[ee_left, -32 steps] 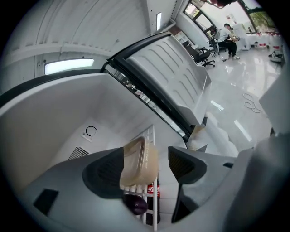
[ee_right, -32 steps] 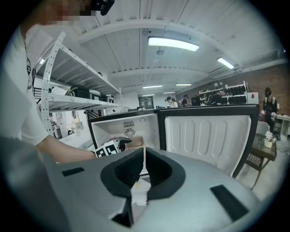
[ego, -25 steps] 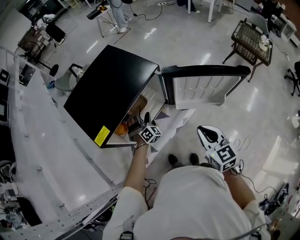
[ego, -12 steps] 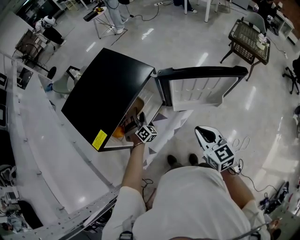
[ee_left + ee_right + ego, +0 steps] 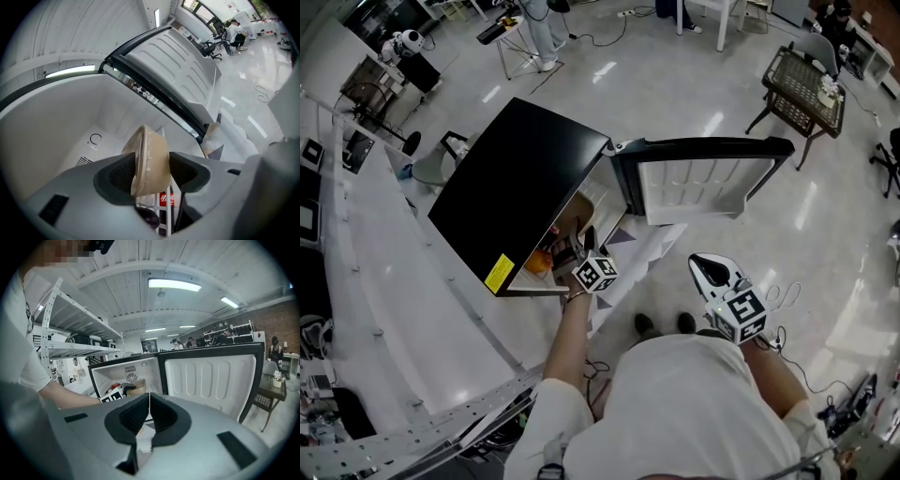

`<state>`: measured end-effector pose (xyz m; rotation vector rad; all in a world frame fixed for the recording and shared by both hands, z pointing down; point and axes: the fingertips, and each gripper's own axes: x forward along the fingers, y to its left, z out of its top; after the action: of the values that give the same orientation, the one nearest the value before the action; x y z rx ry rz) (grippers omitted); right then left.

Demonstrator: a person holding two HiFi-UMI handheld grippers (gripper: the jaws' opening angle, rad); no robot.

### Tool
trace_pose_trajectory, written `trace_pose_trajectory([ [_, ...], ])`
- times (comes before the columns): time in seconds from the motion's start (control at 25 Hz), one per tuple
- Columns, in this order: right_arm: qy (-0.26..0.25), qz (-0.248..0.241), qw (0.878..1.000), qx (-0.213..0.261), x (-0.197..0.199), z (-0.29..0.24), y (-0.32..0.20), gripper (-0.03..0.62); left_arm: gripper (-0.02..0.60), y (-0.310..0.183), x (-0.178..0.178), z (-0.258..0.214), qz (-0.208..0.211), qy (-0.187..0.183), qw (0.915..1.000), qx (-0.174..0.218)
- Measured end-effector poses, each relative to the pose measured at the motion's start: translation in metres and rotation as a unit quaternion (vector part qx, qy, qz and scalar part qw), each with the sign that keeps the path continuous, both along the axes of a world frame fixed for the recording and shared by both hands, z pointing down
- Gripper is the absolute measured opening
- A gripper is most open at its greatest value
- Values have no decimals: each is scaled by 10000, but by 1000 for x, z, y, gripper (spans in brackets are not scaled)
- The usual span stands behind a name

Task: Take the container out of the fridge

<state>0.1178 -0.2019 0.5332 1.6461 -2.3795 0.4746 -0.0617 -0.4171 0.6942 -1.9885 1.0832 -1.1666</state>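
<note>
Inside the black fridge (image 5: 516,187) the left tongs (image 5: 151,165) are closing across the beige round lidded plastic container (image 5: 147,145), likely light and thin-walled, best squeezed gently near its rim, while the right tongs (image 5: 149,416) sit closed, empty.

Shining bright from the long white ceiling strip light (image 5: 174,284), glaring in streaks off the glossy pale grey floor (image 5: 712,117), bowing straight lines outward, darkening into black corners.
</note>
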Motion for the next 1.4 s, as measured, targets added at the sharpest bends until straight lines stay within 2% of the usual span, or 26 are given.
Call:
trace_pose_trajectory([
  [0.24,-44,-144,9999,0,3,0,4,12,227,22,10,-24,29,466,9989,-49],
  [0.44,-99,-395,9992,61,-2,-2,7,12,225,44,14,-40,38,714,9974,-73],
  [0.92,-159,-994,9949,109,-5,-5,19,12,225,106,28,-66,-78,1564,9869,-396],
  [1.12,-193,-1269,9917,109,-8,-3,23,12,225,128,26,-82,-294,2017,9779,-460],
  [1.4,-239,-1687,9853,84,-7,0,29,12,225,166,21,-111,-663,2877,9543,-463],
])
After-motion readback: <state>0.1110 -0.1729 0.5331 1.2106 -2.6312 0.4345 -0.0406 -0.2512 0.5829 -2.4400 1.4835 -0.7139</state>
